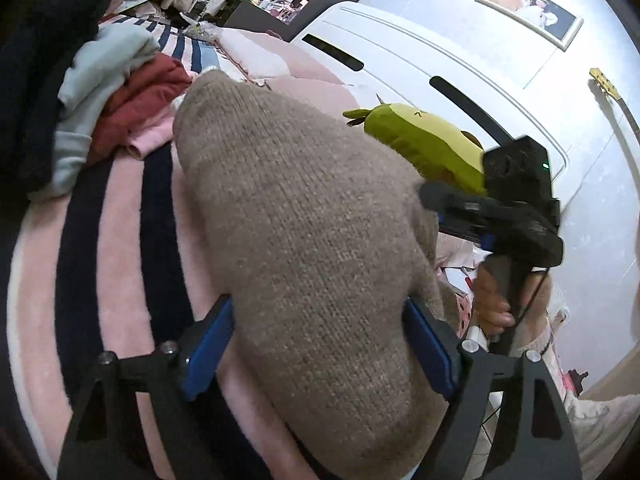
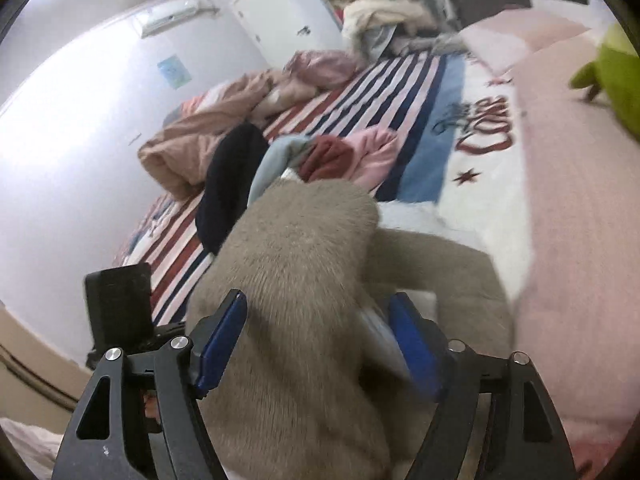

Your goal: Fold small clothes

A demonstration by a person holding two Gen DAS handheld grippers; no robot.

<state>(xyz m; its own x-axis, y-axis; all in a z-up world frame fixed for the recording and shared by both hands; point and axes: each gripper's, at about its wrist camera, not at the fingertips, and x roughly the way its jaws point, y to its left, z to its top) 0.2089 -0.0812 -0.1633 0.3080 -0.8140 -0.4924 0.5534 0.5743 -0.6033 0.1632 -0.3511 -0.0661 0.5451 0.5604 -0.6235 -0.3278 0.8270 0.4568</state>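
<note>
The brown knit sweater [image 1: 304, 240] is soft and fuzzy, bunched into a long lump over the striped bed [image 1: 120, 248]; the left hand-held gripper [image 1: 320, 352] pinches one part between blue pads; the right hand-held gripper [image 2: 320, 344] pinches another; only the left view shows a green plush toy [image 1: 420, 144]; only the right shows a tan blanket [image 2: 192, 136].

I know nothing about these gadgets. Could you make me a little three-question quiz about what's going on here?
1. True or false: the brown knit garment lies between the left gripper's fingers.
2. What colour are the finger pads?
3. The green plush toy is: A) on the bed, B) on the clothes pile, C) in a gripper.

Key: 1 true; 2 blue; 3 A.
</note>
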